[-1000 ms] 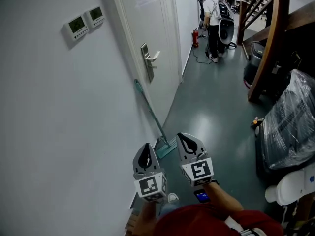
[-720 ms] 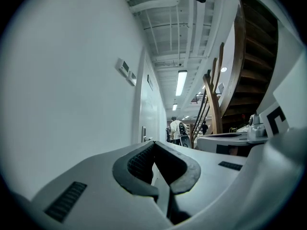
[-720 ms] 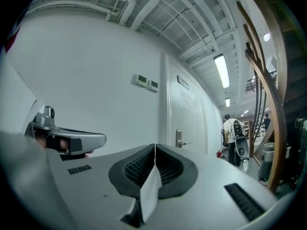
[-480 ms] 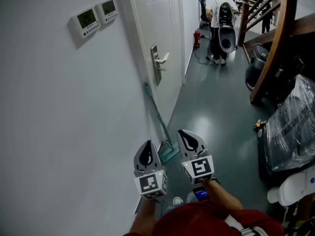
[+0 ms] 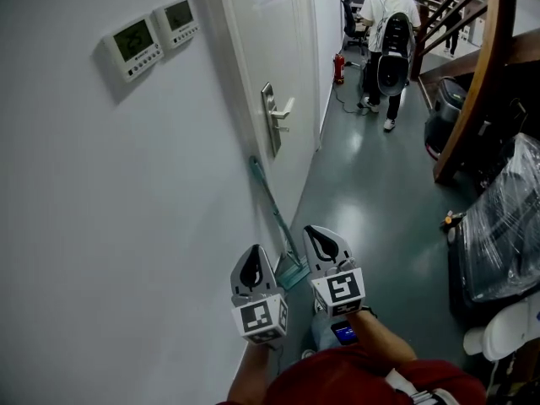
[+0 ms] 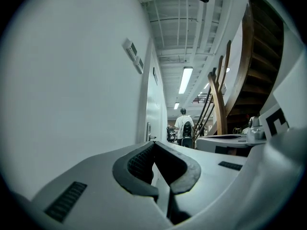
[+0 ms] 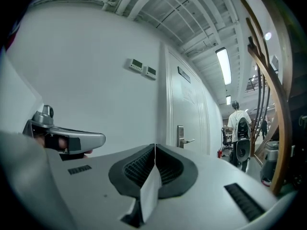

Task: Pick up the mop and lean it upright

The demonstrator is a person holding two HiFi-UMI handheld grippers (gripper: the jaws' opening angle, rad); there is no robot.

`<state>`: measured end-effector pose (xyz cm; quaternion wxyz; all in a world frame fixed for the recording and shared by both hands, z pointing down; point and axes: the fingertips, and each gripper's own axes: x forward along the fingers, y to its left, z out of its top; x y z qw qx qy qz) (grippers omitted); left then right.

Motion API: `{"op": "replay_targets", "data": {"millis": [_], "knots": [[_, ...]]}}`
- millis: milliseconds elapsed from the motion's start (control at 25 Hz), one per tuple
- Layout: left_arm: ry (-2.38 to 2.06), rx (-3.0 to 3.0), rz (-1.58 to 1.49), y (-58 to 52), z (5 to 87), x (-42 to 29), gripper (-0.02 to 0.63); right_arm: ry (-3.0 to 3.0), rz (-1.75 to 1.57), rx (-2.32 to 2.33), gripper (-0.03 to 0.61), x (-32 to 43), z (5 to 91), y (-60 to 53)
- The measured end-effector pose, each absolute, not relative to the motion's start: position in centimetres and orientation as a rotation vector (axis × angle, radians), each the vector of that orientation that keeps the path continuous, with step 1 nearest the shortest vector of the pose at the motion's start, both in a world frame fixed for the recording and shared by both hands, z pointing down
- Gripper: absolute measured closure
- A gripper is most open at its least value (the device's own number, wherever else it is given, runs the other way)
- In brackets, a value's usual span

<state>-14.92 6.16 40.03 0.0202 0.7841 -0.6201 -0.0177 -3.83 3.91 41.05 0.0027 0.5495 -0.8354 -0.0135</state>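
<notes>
**Q:** Where is the mop?

**A:** One mop (image 5: 273, 212) with a teal handle leans tilted against the white wall (image 5: 126, 226). Its top touches the wall just beside the door frame. Its head sits on the green floor (image 5: 371, 192) at the foot of the wall.

**Q:** And the grippers?

**A:** There are two, side by side and near the mop head, neither touching it. The left gripper (image 5: 251, 264) has its jaws pressed together with nothing between them. The right gripper (image 5: 326, 245) is the same, clenched and empty. Each carries one cube with square markers.

**Q:** What surrounds them?

**A:** There is one white door (image 5: 283, 32) with one metal lever handle (image 5: 281, 112). Two small control panels (image 5: 152, 32) are mounted on the wall, side by side. Farther down the corridor, one person (image 5: 390, 32) wearing a backpack faces away, with one red fire extinguisher (image 5: 339, 67) by the wall nearby. On the right are a curved wooden staircase (image 5: 489, 66) and one bundle wrapped in clear plastic (image 5: 506, 218).
</notes>
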Motion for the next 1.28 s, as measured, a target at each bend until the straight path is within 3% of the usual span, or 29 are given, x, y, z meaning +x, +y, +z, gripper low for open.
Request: {"op": "replay_targets", "data": {"millis": [840, 1280], "knots": [[-2.014, 2.364, -0.04, -17.6, 39.7, -9.0, 0.601, -2.673, -0.006, 1.642, 0.558, 2.3, 41.0, -20.5], [-2.108, 2.304, 0.006, -23.0, 40.6, -7.7, 0.601, -2.755, 0.022, 1.579, 0.558, 3.3, 42.3, -27.2]]}}
